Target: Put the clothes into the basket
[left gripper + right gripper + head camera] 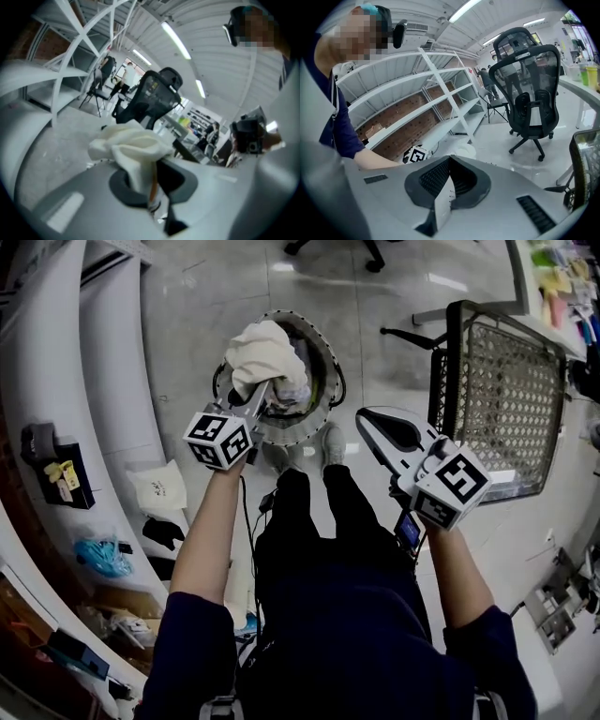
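1. The left gripper (268, 392) is clamped narrow on a cream garment (262, 352); the cloth bunches up above its jaws.
2. That garment hangs over the mouth of the round pop-up basket (330, 360) in the upper centre of the head view; the basket stands on the pale floor just beyond the person's shoes (330, 444).
3. The right gripper (367, 418) sits right of centre, jaws pressed together on nothing; it is beside the basket, not over it.
4. A black wire-mesh cart (497, 390) stands at the upper right; white shelving (56, 381) runs down the left edge.
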Action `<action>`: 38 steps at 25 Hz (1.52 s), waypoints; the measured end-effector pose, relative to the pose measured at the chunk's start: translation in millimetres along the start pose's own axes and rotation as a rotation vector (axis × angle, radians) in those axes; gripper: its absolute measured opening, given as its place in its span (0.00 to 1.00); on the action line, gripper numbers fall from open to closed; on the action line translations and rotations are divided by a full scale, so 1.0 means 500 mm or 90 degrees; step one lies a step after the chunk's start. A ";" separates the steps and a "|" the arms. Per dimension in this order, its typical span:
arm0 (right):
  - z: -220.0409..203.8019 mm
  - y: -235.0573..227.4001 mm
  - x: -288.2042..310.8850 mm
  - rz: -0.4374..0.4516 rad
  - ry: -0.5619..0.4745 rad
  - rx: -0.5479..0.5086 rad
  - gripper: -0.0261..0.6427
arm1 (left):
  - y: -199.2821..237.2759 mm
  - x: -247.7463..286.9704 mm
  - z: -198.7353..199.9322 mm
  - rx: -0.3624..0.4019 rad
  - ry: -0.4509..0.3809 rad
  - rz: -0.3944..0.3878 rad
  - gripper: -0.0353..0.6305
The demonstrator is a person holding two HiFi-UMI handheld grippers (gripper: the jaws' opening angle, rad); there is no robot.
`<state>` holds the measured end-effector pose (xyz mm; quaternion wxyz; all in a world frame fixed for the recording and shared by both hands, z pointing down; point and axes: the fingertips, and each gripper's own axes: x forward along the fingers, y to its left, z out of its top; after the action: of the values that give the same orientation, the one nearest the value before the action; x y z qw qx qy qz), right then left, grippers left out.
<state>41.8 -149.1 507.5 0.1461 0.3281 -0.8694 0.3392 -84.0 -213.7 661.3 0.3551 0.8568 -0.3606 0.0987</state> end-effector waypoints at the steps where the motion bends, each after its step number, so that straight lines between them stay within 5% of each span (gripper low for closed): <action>1: -0.008 -0.004 0.004 0.000 0.005 0.001 0.05 | 0.014 0.012 -0.025 -0.004 0.014 0.004 0.09; 17: -0.157 -0.066 0.037 -0.007 0.070 0.045 0.05 | 0.157 0.158 -0.308 -0.020 0.179 0.036 0.10; 22: -0.176 -0.079 0.046 -0.013 0.081 0.063 0.05 | 0.169 0.179 -0.365 -0.034 0.223 0.026 0.30; 25: -0.177 -0.081 0.051 -0.010 0.077 0.059 0.05 | 0.167 0.177 -0.364 -0.029 0.228 0.030 0.38; 38: -0.076 -0.029 0.079 0.032 0.031 0.026 0.05 | 0.080 0.074 -0.185 0.013 0.156 0.034 0.38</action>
<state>23.5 -150.0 561.2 0.1520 0.3009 -0.8666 0.3680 -76.9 -190.6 766.1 0.3849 0.8321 -0.3361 0.2157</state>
